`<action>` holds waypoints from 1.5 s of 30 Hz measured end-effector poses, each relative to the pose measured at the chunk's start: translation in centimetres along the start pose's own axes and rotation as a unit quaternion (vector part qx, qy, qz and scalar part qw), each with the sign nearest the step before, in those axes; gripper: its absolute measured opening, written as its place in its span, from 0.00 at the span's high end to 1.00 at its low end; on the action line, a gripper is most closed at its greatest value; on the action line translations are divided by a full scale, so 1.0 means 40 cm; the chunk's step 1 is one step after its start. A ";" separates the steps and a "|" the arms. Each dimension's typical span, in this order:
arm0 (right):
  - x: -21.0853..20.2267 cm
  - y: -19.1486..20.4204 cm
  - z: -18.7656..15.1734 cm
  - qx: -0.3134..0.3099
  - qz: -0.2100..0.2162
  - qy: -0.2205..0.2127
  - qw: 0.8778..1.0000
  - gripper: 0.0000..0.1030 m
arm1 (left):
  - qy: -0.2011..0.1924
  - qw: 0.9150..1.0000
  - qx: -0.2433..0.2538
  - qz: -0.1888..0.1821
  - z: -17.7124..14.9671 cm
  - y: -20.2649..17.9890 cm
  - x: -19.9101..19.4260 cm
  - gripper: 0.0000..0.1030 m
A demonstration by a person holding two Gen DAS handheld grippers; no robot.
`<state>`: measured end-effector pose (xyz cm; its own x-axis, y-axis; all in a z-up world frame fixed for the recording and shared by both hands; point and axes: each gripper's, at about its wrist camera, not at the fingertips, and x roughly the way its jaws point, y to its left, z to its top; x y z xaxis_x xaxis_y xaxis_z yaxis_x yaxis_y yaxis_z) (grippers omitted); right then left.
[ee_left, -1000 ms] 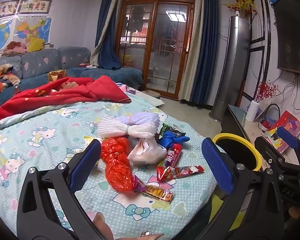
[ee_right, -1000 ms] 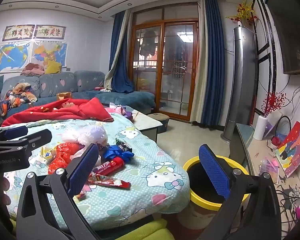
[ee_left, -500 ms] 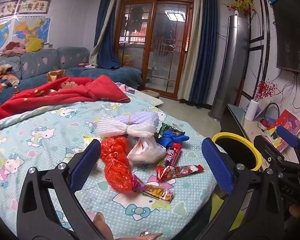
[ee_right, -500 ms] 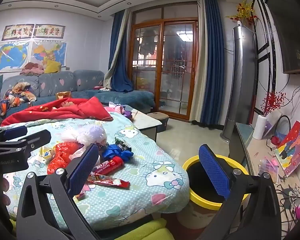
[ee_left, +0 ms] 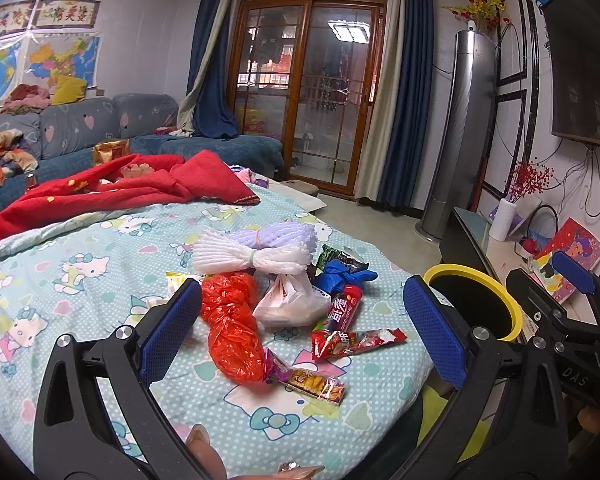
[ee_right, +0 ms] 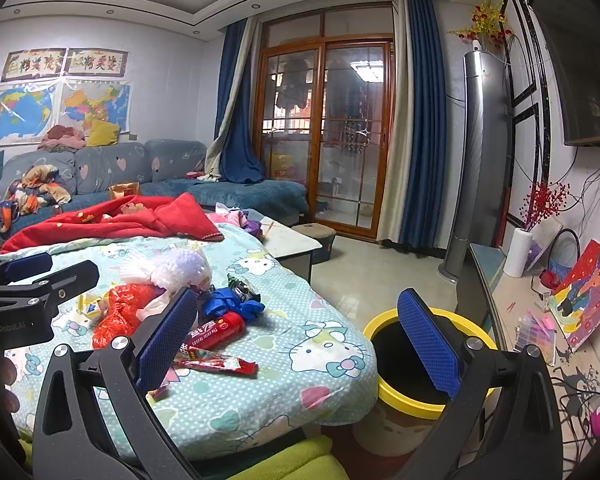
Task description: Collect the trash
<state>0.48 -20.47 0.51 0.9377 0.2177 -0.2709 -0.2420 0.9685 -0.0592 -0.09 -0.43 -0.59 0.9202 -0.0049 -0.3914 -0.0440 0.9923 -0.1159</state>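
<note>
Trash lies in a pile on the Hello Kitty sheet (ee_left: 80, 280): an orange plastic bag (ee_left: 232, 320), a white bag (ee_left: 292, 300), white foam netting (ee_left: 252, 258), a blue wrapper (ee_left: 342, 276), a red tube (ee_left: 342, 308), a red snack wrapper (ee_left: 356, 342) and a purple-yellow wrapper (ee_left: 308, 380). A yellow-rimmed bin (ee_left: 476, 304) stands right of the bed; it also shows in the right wrist view (ee_right: 412, 368). My left gripper (ee_left: 300, 328) is open and empty, hovering over the pile. My right gripper (ee_right: 296, 340) is open and empty, between the bed edge and the bin.
A red blanket (ee_left: 120, 192) lies at the far side of the bed. A low cabinet (ee_right: 500, 280) with a white vase and a picture runs along the right wall. A small table (ee_right: 288, 240) and a sofa (ee_right: 140, 168) stand beyond the bed.
Both grippers have stayed almost still and open. The left one has drifted very slightly; the trash has not moved.
</note>
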 end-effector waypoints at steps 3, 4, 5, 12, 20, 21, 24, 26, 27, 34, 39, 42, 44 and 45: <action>0.000 0.000 0.000 0.000 0.000 0.000 1.000 0.06 | 0.000 1.000 0.000 0.001 0.003 0.001 0.000 0.10; 0.000 0.000 -0.001 0.000 0.000 0.000 1.000 0.06 | 0.000 1.000 0.000 0.000 0.003 0.002 0.000 0.10; 0.000 0.000 0.000 0.000 0.000 0.001 1.000 0.06 | 0.000 1.000 0.000 0.000 0.003 0.001 0.000 0.10; 0.006 -0.014 -0.006 0.001 -0.001 0.003 1.000 0.06 | 0.000 1.000 0.000 0.000 0.003 0.001 0.000 0.10; 0.009 -0.011 -0.006 0.001 0.000 0.003 1.000 0.06 | 0.000 1.000 0.000 0.000 0.006 -0.006 -0.001 0.10; 0.011 -0.012 -0.009 0.001 0.000 0.002 1.000 0.06 | 0.000 1.000 0.000 0.000 0.004 -0.008 -0.001 0.10; 0.013 -0.015 -0.015 0.001 0.000 0.003 1.000 0.06 | -0.001 1.000 0.000 0.001 0.001 -0.015 -0.002 0.10; 0.013 -0.013 -0.011 0.001 0.000 0.003 1.000 0.06 | 0.000 1.000 0.000 0.001 0.003 -0.012 -0.001 0.10; 0.014 -0.014 -0.015 0.001 0.000 0.003 1.000 0.06 | 0.000 1.000 0.000 0.001 0.003 -0.012 -0.001 0.10; 0.018 -0.006 -0.009 0.000 -0.001 0.008 1.000 0.06 | 0.000 1.000 -0.001 0.001 0.003 -0.011 -0.001 0.10; 0.016 0.002 0.006 -0.005 0.011 0.014 1.000 0.06 | 0.006 1.000 -0.011 0.005 0.009 0.008 0.001 0.10; 0.023 0.019 0.012 -0.022 0.034 0.020 0.999 0.06 | 0.010 1.000 -0.017 0.015 0.012 0.024 0.006 0.10; 0.032 0.036 0.012 -0.037 0.047 0.023 0.998 0.06 | 0.012 0.999 -0.025 0.024 0.017 0.048 0.008 0.10; 0.037 0.045 0.014 -0.046 0.055 0.024 0.997 0.06 | 0.014 0.999 -0.031 0.027 0.020 0.061 0.009 0.10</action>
<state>1.59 -18.34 0.54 0.8917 0.3131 -0.3269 -0.3660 0.9236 -0.1138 0.45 2.11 -0.30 0.9044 0.0441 -0.4245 -0.1185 0.9815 -0.1505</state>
